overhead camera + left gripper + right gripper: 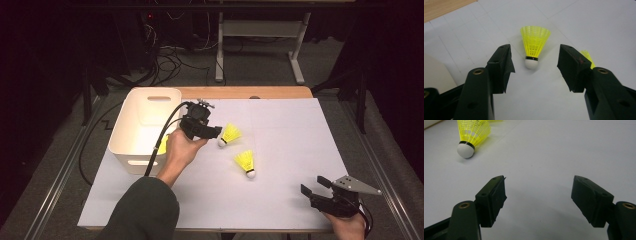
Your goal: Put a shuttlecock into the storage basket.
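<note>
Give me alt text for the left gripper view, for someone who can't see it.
The left gripper's two black jaws stand open around a yellow shuttlecock lying on the white table sheet, its white cork tip pointing toward the camera. Neither jaw touches it.

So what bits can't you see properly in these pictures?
- Yellow thing in the white bin, high view: the hand and bin wall cover most of it.
- Far shuttlecock, left gripper view: the claw's jaw hides most of it.
- Shuttlecock, right gripper view: top edge cuts its skirt.
</note>
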The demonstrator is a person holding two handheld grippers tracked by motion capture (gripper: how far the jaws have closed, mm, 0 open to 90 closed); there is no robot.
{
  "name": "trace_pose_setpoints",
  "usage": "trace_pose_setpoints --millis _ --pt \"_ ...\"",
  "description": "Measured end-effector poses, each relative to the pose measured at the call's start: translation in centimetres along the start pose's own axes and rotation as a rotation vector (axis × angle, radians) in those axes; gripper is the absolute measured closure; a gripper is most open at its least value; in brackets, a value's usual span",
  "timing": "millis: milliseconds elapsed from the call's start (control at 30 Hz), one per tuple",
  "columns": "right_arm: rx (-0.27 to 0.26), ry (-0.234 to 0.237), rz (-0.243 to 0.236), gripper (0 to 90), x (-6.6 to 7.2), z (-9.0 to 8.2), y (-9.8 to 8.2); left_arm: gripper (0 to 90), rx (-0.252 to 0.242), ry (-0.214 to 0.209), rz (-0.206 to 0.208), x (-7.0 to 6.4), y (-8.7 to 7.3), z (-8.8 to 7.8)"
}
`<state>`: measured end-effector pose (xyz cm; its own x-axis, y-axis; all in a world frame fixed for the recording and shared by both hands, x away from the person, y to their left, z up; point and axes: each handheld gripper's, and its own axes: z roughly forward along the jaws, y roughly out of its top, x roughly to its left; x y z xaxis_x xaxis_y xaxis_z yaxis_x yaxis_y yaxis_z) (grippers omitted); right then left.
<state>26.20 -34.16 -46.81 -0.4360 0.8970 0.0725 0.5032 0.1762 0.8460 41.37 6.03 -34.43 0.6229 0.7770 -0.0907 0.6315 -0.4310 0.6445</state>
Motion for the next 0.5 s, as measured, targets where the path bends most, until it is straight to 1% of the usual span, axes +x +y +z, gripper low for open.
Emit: trace_pose_setpoints --millis 400,500 --pt "0.002 0.001 -0.001 28.3 0.0 0.0 0.0 45.9 0.023 0.008 0.007 -0.3 0.1 1.4" --pt "0.003 0.001 -0.003 28.3 0.0 0.0 0.0 46.1 0.022 0.005 0.008 -0.4 0.1 1.6"
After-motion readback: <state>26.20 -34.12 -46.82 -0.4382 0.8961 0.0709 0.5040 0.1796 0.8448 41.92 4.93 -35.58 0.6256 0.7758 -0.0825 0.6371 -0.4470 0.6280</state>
